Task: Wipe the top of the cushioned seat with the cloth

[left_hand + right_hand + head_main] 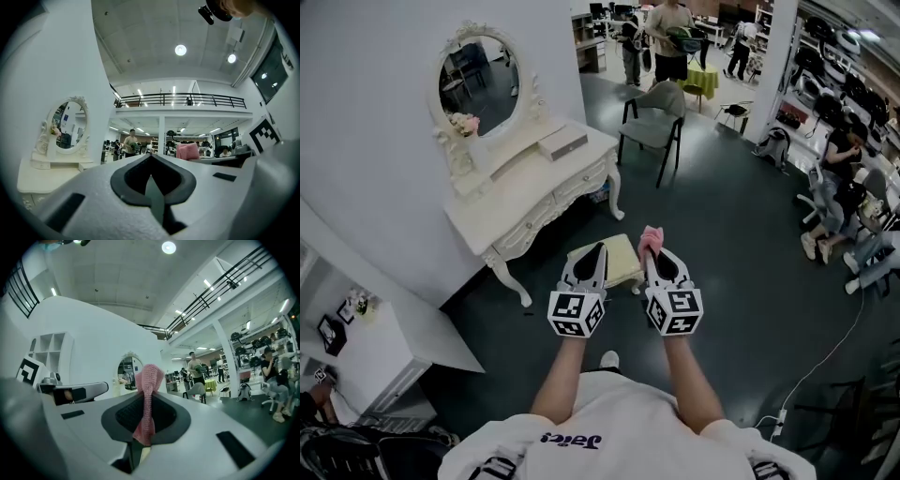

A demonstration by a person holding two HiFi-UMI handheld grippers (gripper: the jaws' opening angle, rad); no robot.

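Above the seat (624, 262), the right gripper (652, 251) pinches the cloth (651, 234); the left gripper (599, 249) is closed, empty. That narrow pinch may slip mid-wipe.

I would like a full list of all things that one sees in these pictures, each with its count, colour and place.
dressing table: one, cream, at left
mirror: one, oval with cream frame, on the dressing table
seat: one, pale yellow, in front of the dressing table
cloth: one, pink, above the seat's right side
chair: one, grey, beyond the dressing table
people: several, some standing at the back, some sitting at right
left gripper: one, white, shut, empty, above the seat
right gripper: one, white, shut on the cloth
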